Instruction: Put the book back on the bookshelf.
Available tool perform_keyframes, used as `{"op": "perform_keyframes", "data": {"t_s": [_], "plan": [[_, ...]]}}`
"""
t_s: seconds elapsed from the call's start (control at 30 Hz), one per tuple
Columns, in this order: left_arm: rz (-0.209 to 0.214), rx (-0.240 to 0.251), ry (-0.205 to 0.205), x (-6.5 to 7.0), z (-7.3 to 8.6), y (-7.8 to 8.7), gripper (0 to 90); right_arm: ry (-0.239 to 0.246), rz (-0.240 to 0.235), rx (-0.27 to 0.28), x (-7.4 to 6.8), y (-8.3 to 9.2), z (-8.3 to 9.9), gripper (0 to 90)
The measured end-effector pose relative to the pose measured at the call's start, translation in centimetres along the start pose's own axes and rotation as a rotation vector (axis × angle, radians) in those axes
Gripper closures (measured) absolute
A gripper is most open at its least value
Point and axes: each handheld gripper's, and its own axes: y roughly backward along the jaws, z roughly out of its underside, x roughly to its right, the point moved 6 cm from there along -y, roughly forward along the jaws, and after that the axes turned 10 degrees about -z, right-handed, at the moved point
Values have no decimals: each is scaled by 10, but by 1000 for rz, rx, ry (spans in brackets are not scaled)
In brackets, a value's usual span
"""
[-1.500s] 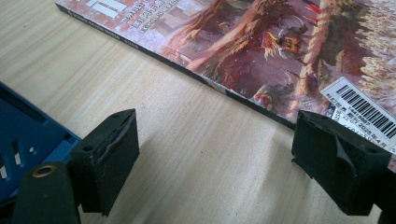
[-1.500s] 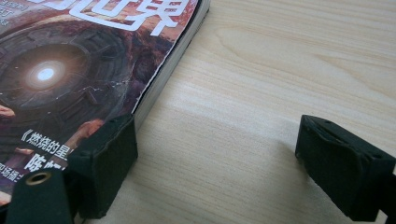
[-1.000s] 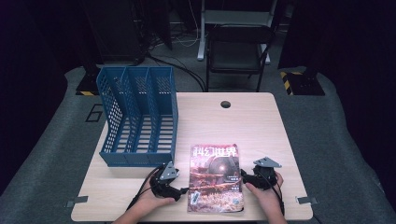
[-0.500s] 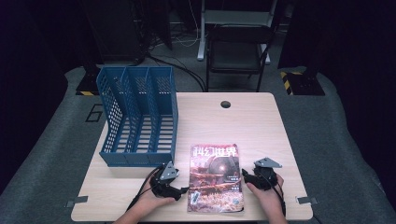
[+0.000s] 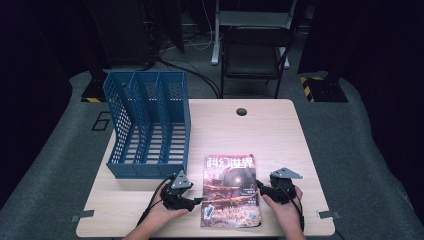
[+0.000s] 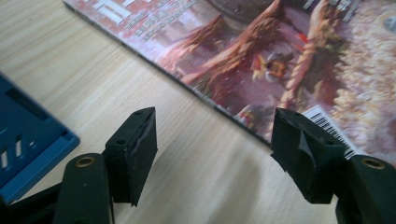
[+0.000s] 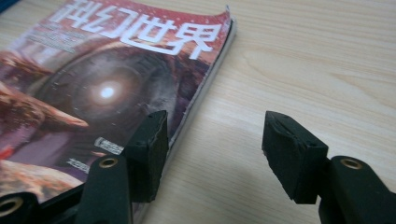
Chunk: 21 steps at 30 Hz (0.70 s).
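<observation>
A magazine (image 5: 230, 189) with a reddish cover and white title characters lies flat near the table's front edge. My left gripper (image 5: 197, 201) rests on the table at the magazine's left edge, open, one jaw over the cover's barcode corner (image 6: 327, 126), the other over bare wood. My right gripper (image 5: 261, 189) sits at the magazine's right edge, open, its left jaw above the cover (image 7: 107, 88) and its right jaw above the tabletop. Nothing is between either pair of jaws except the magazine's edges below them.
A blue three-slot file rack (image 5: 147, 125) stands on the table's left half, its front corner (image 6: 28, 140) close to my left gripper. The wooden table (image 5: 260, 130) has a round cable hole (image 5: 241, 111) at the back. A dark chair (image 5: 255, 52) stands beyond the table.
</observation>
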Motion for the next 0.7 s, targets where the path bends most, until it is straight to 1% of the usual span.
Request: {"op": "perform_keyframes", "data": {"t_s": [0.03,0.07,0.1,0.13,0.17,0.2,0.23,0.27,0.3,0.33,0.37,0.4,0.43,0.47,0.53,0.57,0.6,0.63,0.67,0.7], "plan": [[-5,7,1,2,-1,-1,308,-4,-5,3,-2,0,-1,395],[8,1,-15,5,-2,0,303,-8,-18,11,-6,1,-2,377],[8,1,-15,5,-2,0,300,-5,-24,12,-7,1,-2,370],[15,-3,-5,9,-2,-1,300,-5,-24,12,-7,1,-2,370],[18,-6,-15,10,-2,-1,294,-4,-34,13,-9,1,-3,371],[22,-2,-6,13,-3,-1,296,-17,-62,22,-14,0,-3,372],[30,-10,-13,14,-3,-1,296,-17,-62,22,-14,0,-3,372],[48,-10,1,19,-5,0,297,-19,-84,28,-18,-1,-4,369],[65,-8,7,24,-5,0,299,-16,-85,28,-19,-2,-4,368],[65,-8,7,24,-5,0,302,-16,-85,28,-19,-2,-4,368],[71,-11,-3,25,-6,0,302,-16,-92,16,-24,-4,-4,367],[73,-11,0,26,-6,0,302,-13,-98,16,-25,-6,-4,366],[72,-14,-12,27,-6,1,303,-7,-105,5,-28,-8,-4,363],[80,-17,-4,30,-6,0,303,4,-109,2,-30,-9,-4,362],[77,-17,-6,31,-5,-1,302,1,-108,1,-31,-10,-4,360],[80,-26,-14,32,-5,-1,302,6,-112,-3,-32,-11,-4,357],[76,-29,-22,33,-4,-1,302,-4,-117,-7,-34,-13,-3,355],[73,-27,-19,34,-4,-1,303,-2,-114,-15,-34,-14,-2,354],[80,-37,-28,35,-4,-1,303,-2,-123,-29,-37,-16,-1,355],[80,-37,-28,35,-4,-1,303,-2,-123,-29,-37,-16,-1,355]]}}
